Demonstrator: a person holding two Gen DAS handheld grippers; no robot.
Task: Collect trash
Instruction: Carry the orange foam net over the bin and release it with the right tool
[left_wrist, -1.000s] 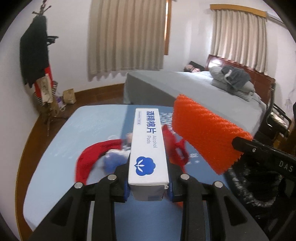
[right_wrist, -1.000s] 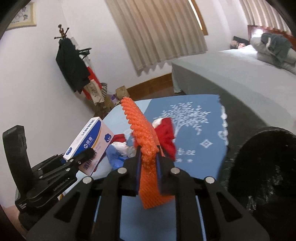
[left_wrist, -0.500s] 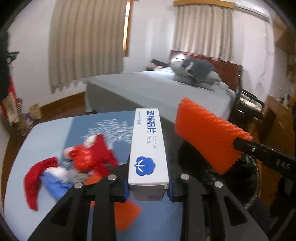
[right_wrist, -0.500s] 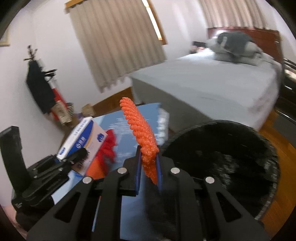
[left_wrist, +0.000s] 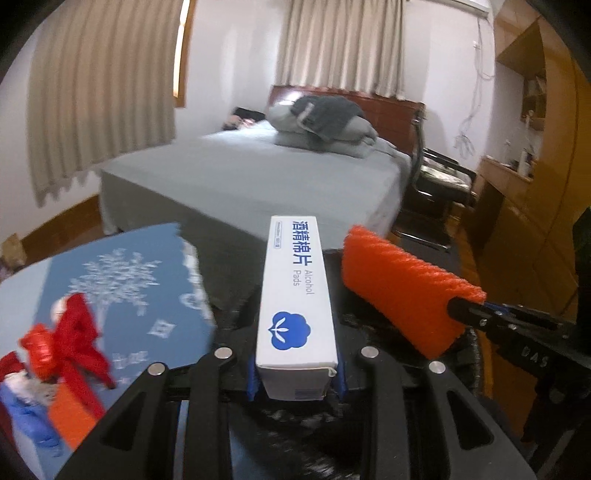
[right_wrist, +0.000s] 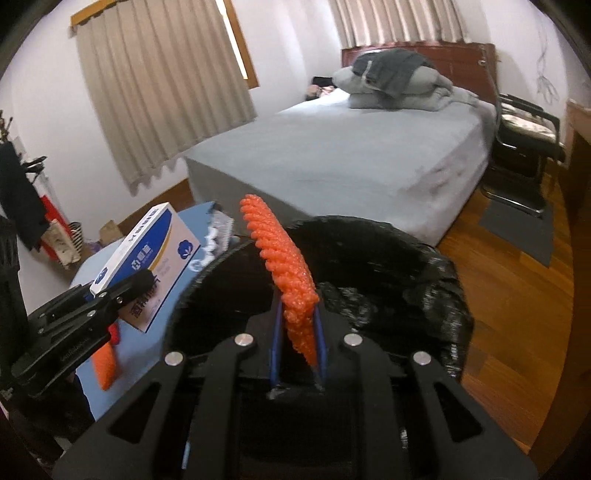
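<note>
- The left gripper (left_wrist: 295, 380) pinches a white alcohol pads box (left_wrist: 297, 306) by its lower end; its blue pads press on both sides of the box, which stands up and away from the camera.
- The right gripper (right_wrist: 297, 354) has its jaws nearly together on a bumpy orange sponge (right_wrist: 284, 266), which stands on edge between the blue pads. Whether the pads bear hard on it I cannot tell; the sponge sits in them and does not hang free.
- Both held pieces are off the table and over or just beside the mouth of the black-lined trash bin (right_wrist: 424, 280), which stands beside the table's near-right corner, between table and bed (right_wrist: 369, 158). In the right wrist view the sponge is above the open bag; the box is at the bin's left rim.
- Neither piece is in the bin yet, so this pair counts as carried, not collected. The likely next step is letting both go over the bag.
- Trash is left on the blue table cloth (left_wrist: 140, 295): a crumpled red wrapper (left_wrist: 70, 343) near the left edge, a blue scrap (left_wrist: 26, 421) and another orange piece (left_wrist: 70, 417) by the near-left corner, with something white among them that is too blurred to name.
- What already lies inside the bin is hidden by the dark liner.
- My estimate: at least one more trip to the table is needed.
</note>
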